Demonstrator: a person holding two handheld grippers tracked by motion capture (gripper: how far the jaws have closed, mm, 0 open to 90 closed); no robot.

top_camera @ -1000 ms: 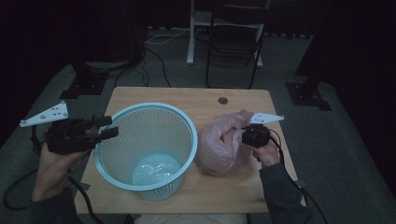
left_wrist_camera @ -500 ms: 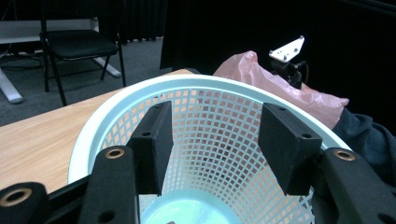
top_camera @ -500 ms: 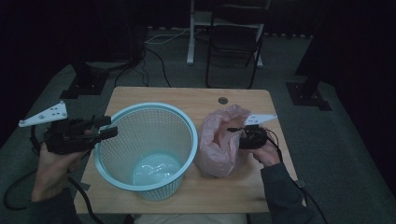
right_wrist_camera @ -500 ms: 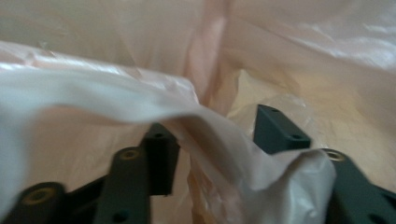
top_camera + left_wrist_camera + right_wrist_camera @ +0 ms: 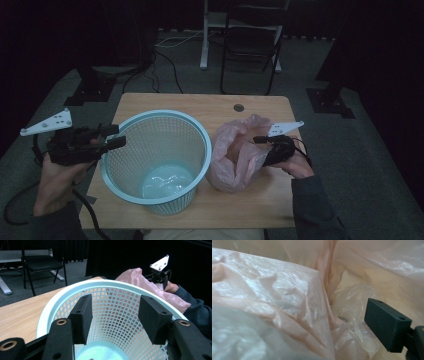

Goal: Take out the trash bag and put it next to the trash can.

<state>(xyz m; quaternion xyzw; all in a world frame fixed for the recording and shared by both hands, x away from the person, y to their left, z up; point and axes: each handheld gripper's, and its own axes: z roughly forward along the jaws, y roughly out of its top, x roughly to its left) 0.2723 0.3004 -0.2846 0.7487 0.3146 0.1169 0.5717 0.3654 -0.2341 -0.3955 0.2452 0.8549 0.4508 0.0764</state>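
Beside the basket [image 5: 156,156], left hand-held gripper [image 5: 114,137] level, jaws apart.

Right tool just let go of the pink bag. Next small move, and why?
Probably re-grip the pink bag at its upper rim with the right tool. Its jaws have just been opening and now stand open against the plastic, holding nothing. The bag sits slumped on the table beside the blue basket, not over it. The left tool waits open at the basket's rim.

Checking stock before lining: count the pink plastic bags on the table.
1. A crumpled pink plastic bag sits on the light wooden table, right of the pale blue mesh plastic basket. Its folds could hide another.
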